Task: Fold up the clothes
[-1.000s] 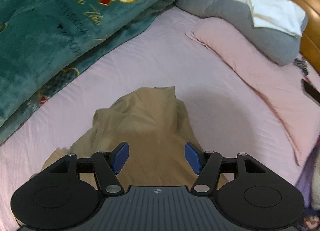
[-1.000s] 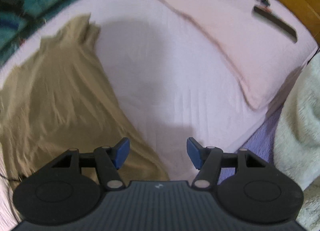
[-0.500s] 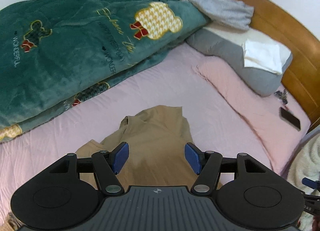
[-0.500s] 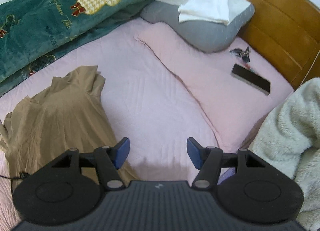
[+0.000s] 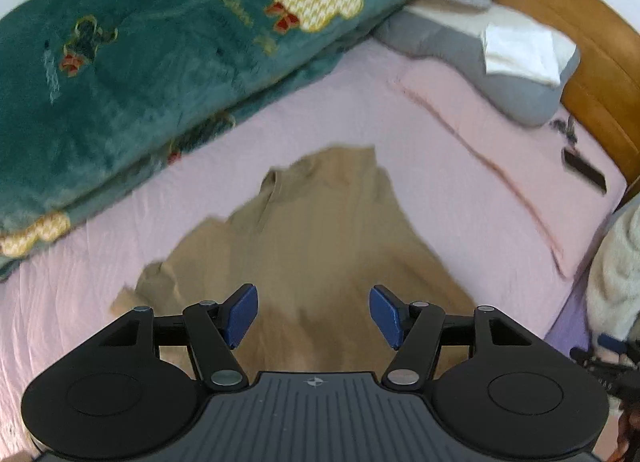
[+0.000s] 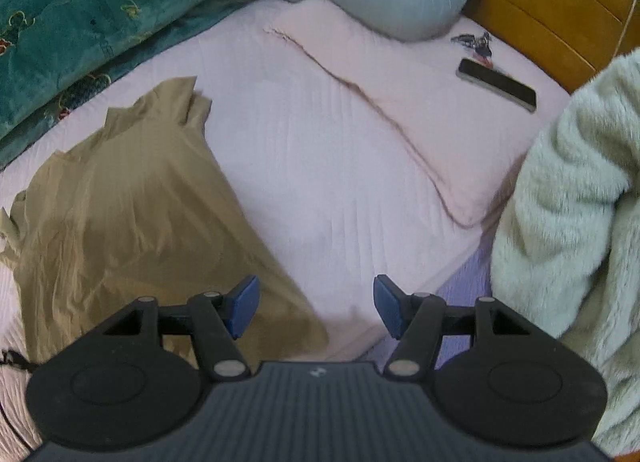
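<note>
Our left gripper (image 5: 313, 316) hangs wide open, empty, above the rumpled tan cotton shirt (image 5: 320, 246). Our right gripper (image 6: 316, 312) gapes equally wide, holding nothing, over the pink bedsheet (image 6: 320, 165).

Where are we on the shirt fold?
Done: the tan fabric shirt lies spread on the pink bedsheet, roughly flat, with wrinkles and a rumpled sleeve edge. In hand: nothing; the left gripper and right gripper are both open and empty. Left: every fold; no folded section shows yet.
</note>
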A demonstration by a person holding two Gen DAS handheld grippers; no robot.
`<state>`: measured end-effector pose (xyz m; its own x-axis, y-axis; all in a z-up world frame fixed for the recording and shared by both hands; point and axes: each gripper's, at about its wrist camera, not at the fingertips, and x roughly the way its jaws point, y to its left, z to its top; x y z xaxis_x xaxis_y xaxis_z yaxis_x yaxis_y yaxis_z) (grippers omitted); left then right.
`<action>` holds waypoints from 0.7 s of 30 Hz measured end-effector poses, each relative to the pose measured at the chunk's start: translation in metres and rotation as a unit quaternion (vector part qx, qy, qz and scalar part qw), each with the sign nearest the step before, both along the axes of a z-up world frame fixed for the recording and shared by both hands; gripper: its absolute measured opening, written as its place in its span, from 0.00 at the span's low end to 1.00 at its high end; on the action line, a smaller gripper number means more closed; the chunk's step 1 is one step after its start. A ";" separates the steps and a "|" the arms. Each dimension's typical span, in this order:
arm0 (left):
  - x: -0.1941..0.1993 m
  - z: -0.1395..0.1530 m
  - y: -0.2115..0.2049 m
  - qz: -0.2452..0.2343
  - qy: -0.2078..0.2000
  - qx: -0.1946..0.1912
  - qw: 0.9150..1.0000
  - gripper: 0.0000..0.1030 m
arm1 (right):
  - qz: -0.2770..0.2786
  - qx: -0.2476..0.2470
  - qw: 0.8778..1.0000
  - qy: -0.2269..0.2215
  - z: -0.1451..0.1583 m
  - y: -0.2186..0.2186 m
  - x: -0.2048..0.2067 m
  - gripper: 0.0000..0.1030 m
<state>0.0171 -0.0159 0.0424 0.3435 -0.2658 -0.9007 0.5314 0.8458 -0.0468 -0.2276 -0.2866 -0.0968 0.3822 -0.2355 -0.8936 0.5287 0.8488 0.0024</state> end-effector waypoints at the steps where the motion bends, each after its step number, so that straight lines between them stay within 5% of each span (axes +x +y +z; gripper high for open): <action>1: -0.003 -0.001 0.004 0.000 0.002 0.002 1.000 0.62 | -0.002 0.004 1.000 -0.003 -0.001 0.003 -0.004 0.61; 5: -0.016 0.004 0.019 0.004 -0.001 -0.009 1.000 0.62 | -0.022 0.030 0.997 -0.069 0.010 0.012 -0.022 0.61; 9: -0.028 0.009 0.035 0.009 -0.005 -0.020 1.000 0.62 | -0.038 0.110 0.980 -0.164 0.031 0.017 -0.032 0.61; 13: -0.040 0.014 0.050 0.013 -0.009 -0.031 0.999 0.62 | -0.028 0.182 0.948 -0.260 0.058 0.028 -0.036 0.61; 17: -0.052 0.020 0.065 0.018 -0.014 -0.042 0.999 0.62 | -0.035 0.299 0.898 -0.322 0.075 0.035 -0.038 0.61; 19: -0.053 0.030 0.070 0.022 -0.022 -0.051 0.998 0.62 | -0.011 0.307 0.894 -0.327 0.087 0.046 -0.035 0.61; 21: -0.055 0.040 0.074 0.025 -0.032 -0.059 0.997 0.62 | 0.028 0.285 0.902 -0.323 0.102 0.060 -0.031 0.61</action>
<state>-0.0382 0.0581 0.0820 0.4149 -0.3496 -0.8400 0.4933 0.8622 -0.1152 -0.2587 -0.2262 0.0056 0.8633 0.2283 -0.4501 0.2168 0.6376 0.7392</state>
